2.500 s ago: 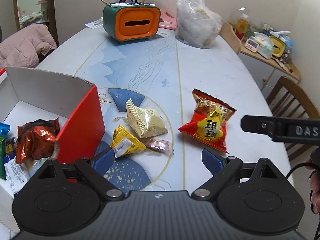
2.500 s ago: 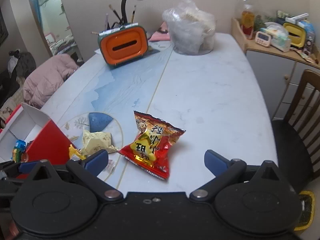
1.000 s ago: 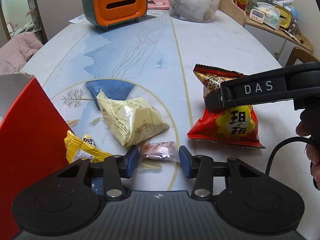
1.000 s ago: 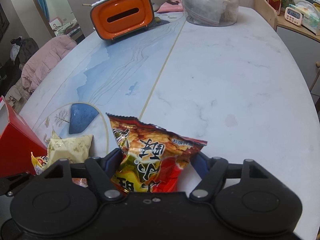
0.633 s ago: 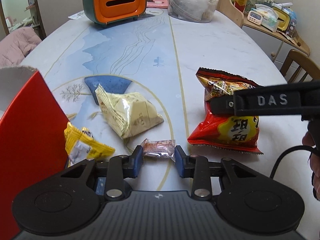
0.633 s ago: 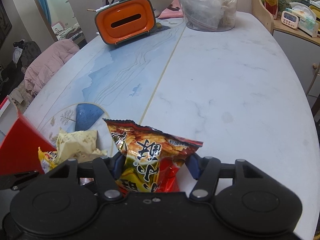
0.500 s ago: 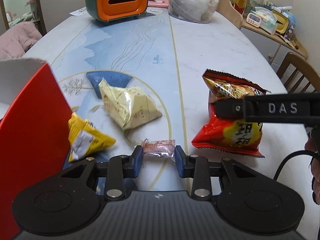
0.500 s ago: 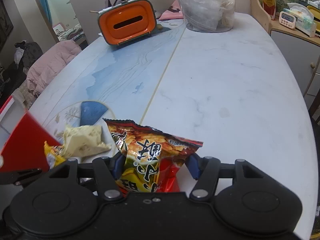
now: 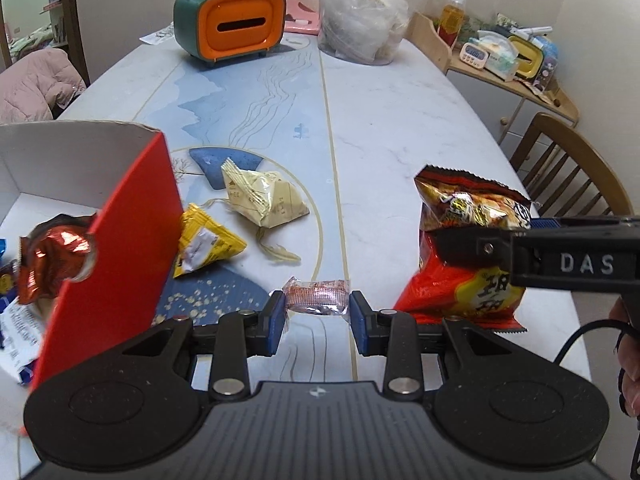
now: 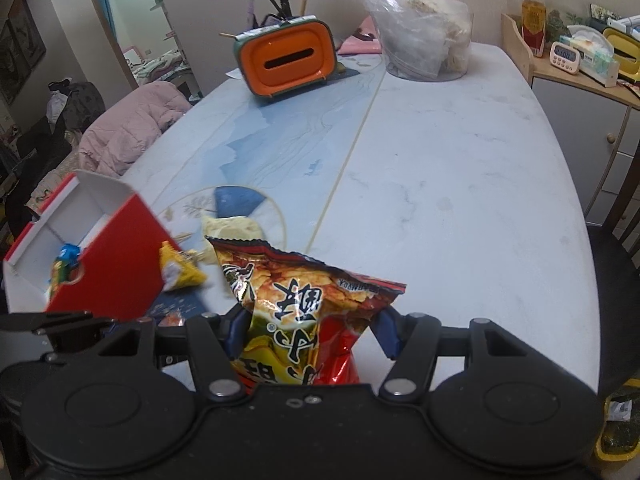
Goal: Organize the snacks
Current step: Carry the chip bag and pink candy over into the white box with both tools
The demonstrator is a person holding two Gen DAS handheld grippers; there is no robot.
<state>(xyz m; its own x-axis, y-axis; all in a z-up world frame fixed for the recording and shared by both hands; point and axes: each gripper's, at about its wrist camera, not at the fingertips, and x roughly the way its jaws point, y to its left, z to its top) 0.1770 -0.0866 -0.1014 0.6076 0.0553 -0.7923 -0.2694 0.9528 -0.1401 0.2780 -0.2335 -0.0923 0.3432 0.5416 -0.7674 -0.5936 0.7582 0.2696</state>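
Note:
My left gripper (image 9: 318, 310) is shut on a small pink candy wrapper (image 9: 317, 295) and holds it above the table, just right of the red box (image 9: 116, 256). The box holds a copper foil snack (image 9: 52, 252) and other packets. My right gripper (image 10: 312, 330) is shut on a red chip bag (image 10: 304, 320), lifted off the table; the bag also shows in the left wrist view (image 9: 468, 240). A pale yellow packet (image 9: 260, 196) and a bright yellow packet (image 9: 204, 244) lie on the table by the box.
An orange and green holder (image 9: 236, 28) and a clear plastic bag (image 9: 360, 28) stand at the far end of the table (image 9: 400, 120). A wooden chair (image 9: 568, 172) is at the right. A pink jacket (image 10: 132, 136) lies at the left.
Both grippers closed on their snacks and lifted them. The left gripper with the candy has drawn back and up beside the red box. The chip bag has risen off the table.

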